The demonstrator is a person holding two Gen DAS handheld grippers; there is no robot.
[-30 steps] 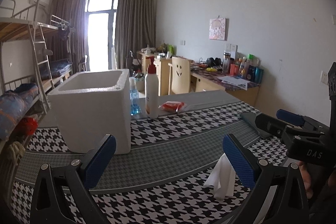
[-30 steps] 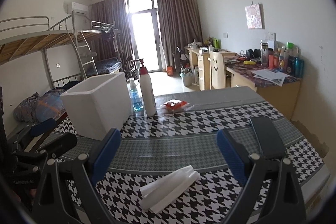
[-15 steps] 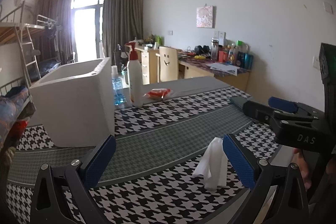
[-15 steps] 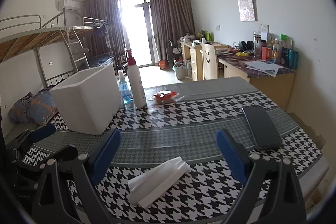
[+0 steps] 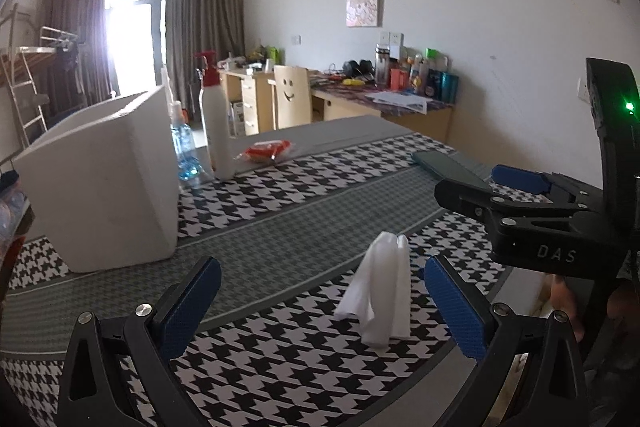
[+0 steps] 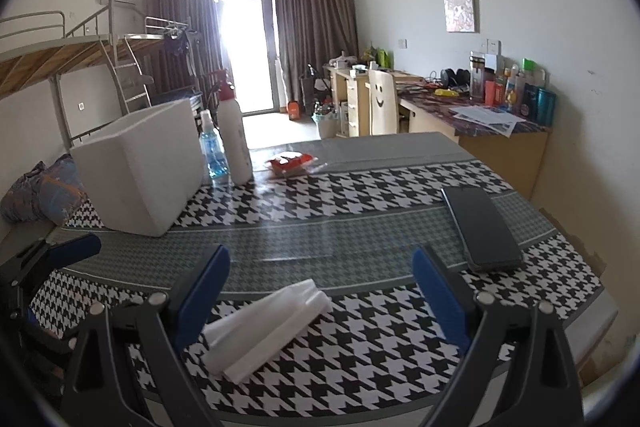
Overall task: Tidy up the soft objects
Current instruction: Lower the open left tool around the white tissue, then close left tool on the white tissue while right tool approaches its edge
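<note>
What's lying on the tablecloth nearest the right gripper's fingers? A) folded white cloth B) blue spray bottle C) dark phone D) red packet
A: the folded white cloth lies just ahead of the open right gripper; the dark phone lies farther off to the right.

One white foam box [image 6: 138,169] on tabletop [image 6: 360,227]. Right of box: two bottles, one small blue [image 6: 212,151], one tall white with red cap [image 6: 234,135]. One red packet [image 6: 290,163] beyond those. One dark phone [image 6: 482,227] far right of box. One folded white cloth [image 6: 266,323] nearer than box. Two tools, left [image 5: 320,307] and right [image 6: 320,295].
</note>
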